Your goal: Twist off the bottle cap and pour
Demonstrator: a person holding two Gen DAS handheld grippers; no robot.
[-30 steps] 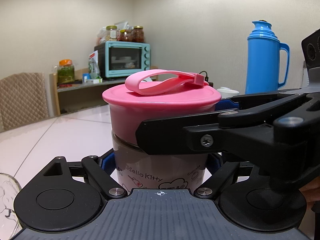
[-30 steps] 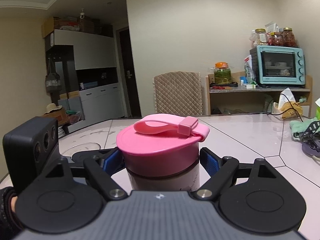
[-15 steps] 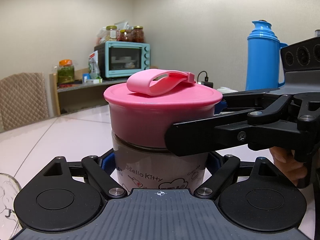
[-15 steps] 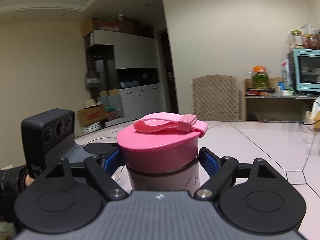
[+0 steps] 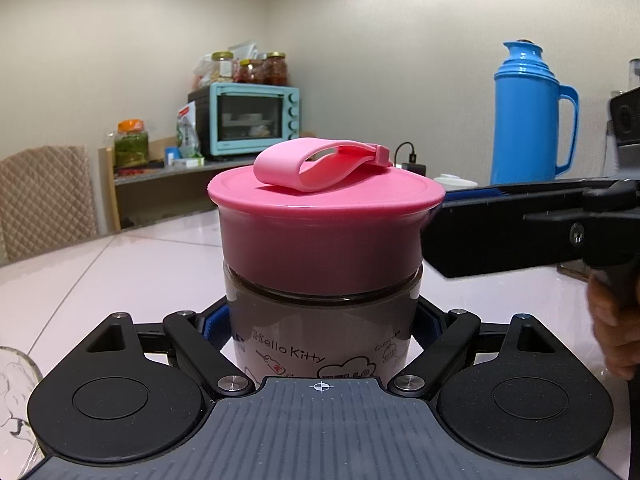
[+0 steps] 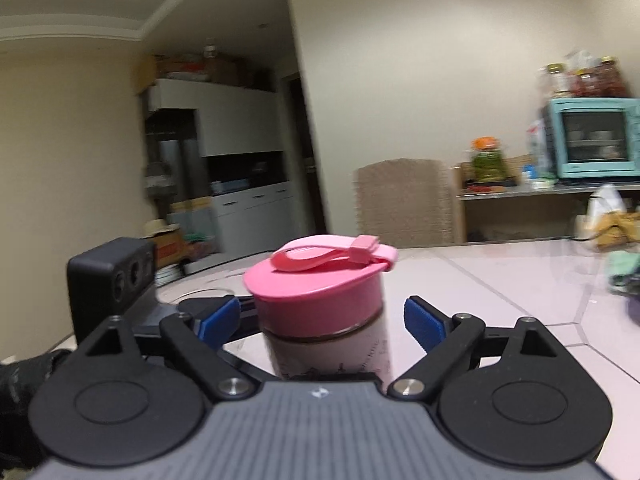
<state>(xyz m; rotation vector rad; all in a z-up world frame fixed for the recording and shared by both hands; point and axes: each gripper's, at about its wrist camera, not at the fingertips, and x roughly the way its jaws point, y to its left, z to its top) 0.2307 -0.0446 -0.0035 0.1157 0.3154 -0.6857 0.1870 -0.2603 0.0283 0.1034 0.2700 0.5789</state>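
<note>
A Hello Kitty bottle [image 5: 320, 332] with a wide pink screw cap [image 5: 324, 232] and a pink carry strap stands on the pale table. My left gripper [image 5: 320, 320] is shut on the bottle body below the cap. In the right wrist view the same bottle [image 6: 332, 344] and cap [image 6: 316, 292] sit between the blue pads [image 6: 424, 320] of my right gripper [image 6: 320, 316], which is open with gaps on both sides of the cap. In the left wrist view the right gripper's black finger reaches in from the right, beside the cap.
A blue thermos [image 5: 528, 116] stands at the back right. A teal toaster oven [image 5: 248, 120] with jars sits on a shelf behind. A glass rim [image 5: 16, 392] shows at the lower left. A chair [image 6: 404, 204] stands beyond the table.
My right gripper has swung around the cap, then opened and drawn back to the right. The cap's strap has turned. The left gripper holds the bottle still.
</note>
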